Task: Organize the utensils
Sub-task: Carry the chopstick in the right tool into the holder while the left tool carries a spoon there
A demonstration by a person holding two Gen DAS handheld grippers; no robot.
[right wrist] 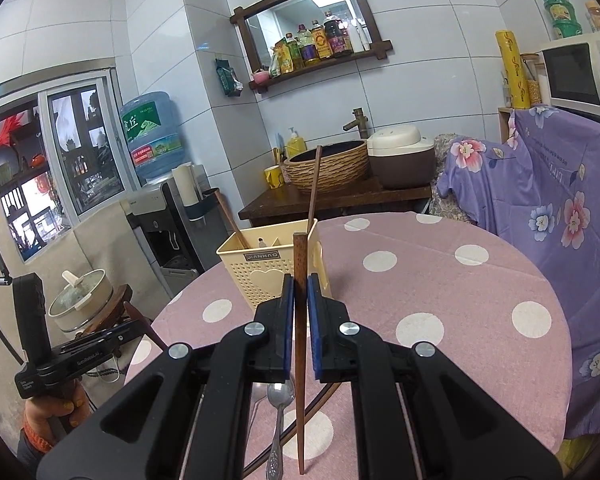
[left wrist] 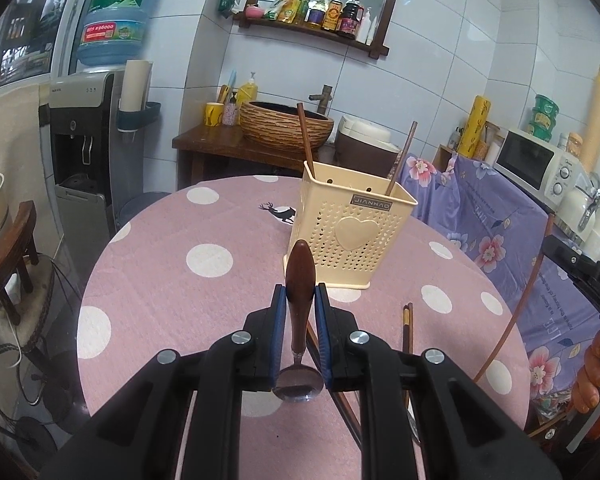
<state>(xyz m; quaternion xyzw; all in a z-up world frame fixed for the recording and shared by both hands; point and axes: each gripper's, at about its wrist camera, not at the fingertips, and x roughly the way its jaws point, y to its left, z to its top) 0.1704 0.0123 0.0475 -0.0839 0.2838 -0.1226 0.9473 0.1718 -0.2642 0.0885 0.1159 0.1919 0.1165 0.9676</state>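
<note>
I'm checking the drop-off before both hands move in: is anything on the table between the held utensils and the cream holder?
Nothing visible. The left gripper holds a wooden-handled spoon, the right gripper a chopstick; only bare tablecloth lies before the holder.

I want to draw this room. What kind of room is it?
Most likely a home kitchen or dining corner: a microwave, a rice cooker, sauce bottles on a wall shelf, and a round dotted table.
</note>
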